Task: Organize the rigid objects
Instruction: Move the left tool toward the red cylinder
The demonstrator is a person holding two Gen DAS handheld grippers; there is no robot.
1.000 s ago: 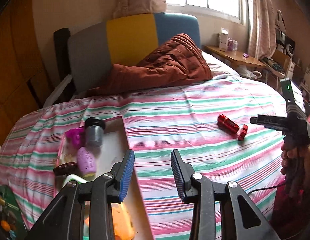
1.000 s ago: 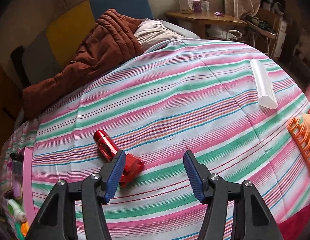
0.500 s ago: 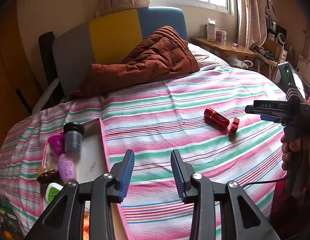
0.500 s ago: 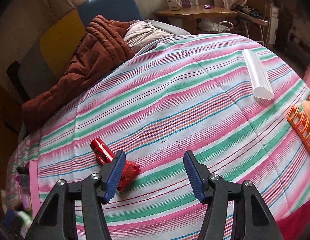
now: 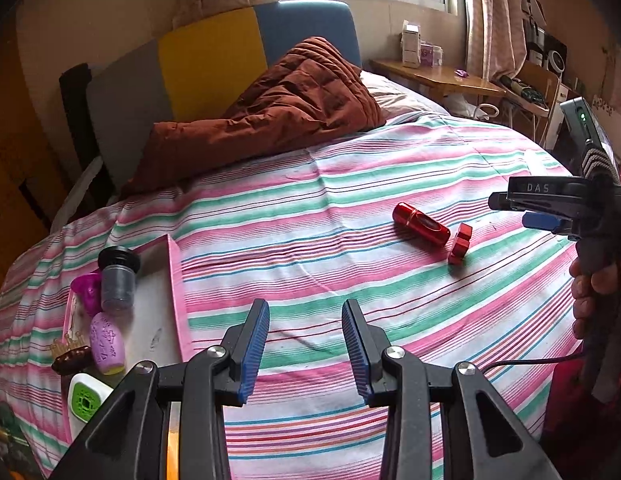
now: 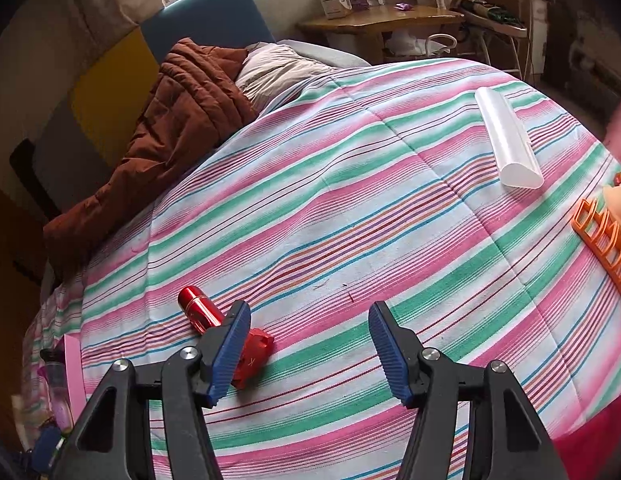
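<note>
A red metal cylinder (image 5: 421,224) lies on the striped bedspread with a small red block (image 5: 460,243) at its near end. In the right wrist view the red cylinder (image 6: 200,309) and red block (image 6: 252,357) lie just left of and partly behind my left fingertip. My right gripper (image 6: 308,354) is open over bare bedspread, nothing between its jaws; the right gripper (image 5: 522,210) also shows at the right edge of the left wrist view, held by a hand. My left gripper (image 5: 305,350) is open and empty, just right of a pink tray (image 5: 176,292).
The pink tray holds a grey jar (image 5: 117,280), a magenta cup (image 5: 87,292), a lilac bottle (image 5: 106,342) and other small items. A white tube (image 6: 506,142) and an orange basket (image 6: 606,240) lie at the right. A brown quilt (image 5: 278,116) is piled by the headboard.
The left gripper's view has shifted right, from over the tray to the bedspread beside it. The right gripper has rolled slightly and stays near the red pieces.
</note>
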